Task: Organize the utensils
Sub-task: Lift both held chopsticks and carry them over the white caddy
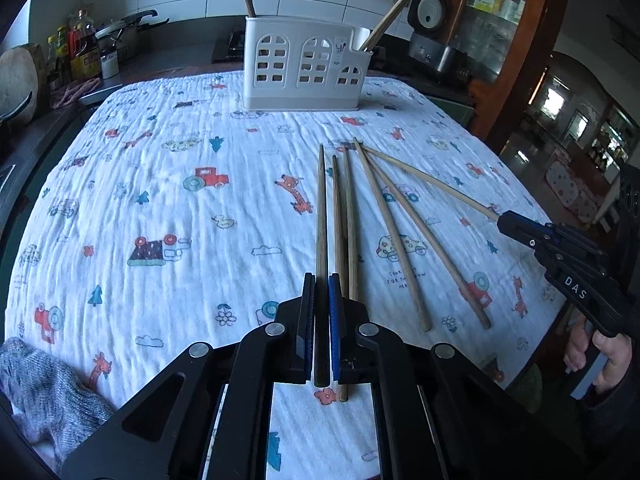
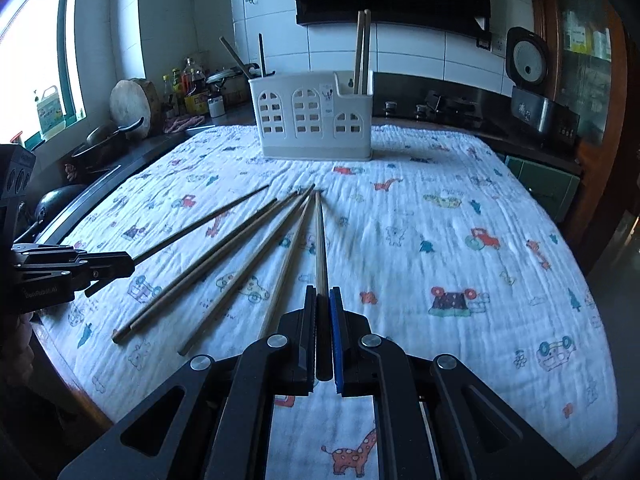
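Note:
Several wooden chopsticks lie fanned on the patterned cloth. My left gripper (image 1: 321,280) is shut on the leftmost chopstick (image 1: 321,208) near its thick end. My right gripper (image 2: 323,292) is shut on the rightmost chopstick (image 2: 320,240); in the left wrist view this gripper (image 1: 505,220) holds the end of that chopstick (image 1: 432,184). The left gripper (image 2: 124,262) shows in the right wrist view at the far left. A white utensil holder (image 1: 306,68) stands at the far side and holds upright chopsticks (image 2: 362,52).
Loose chopsticks (image 1: 394,236) lie between the two held ones. The cloth-covered table (image 1: 160,184) ends at a dark counter with bottles (image 1: 80,48), pots and a chopping block on the left. A rice cooker (image 2: 528,64) and stove stand behind on the right.

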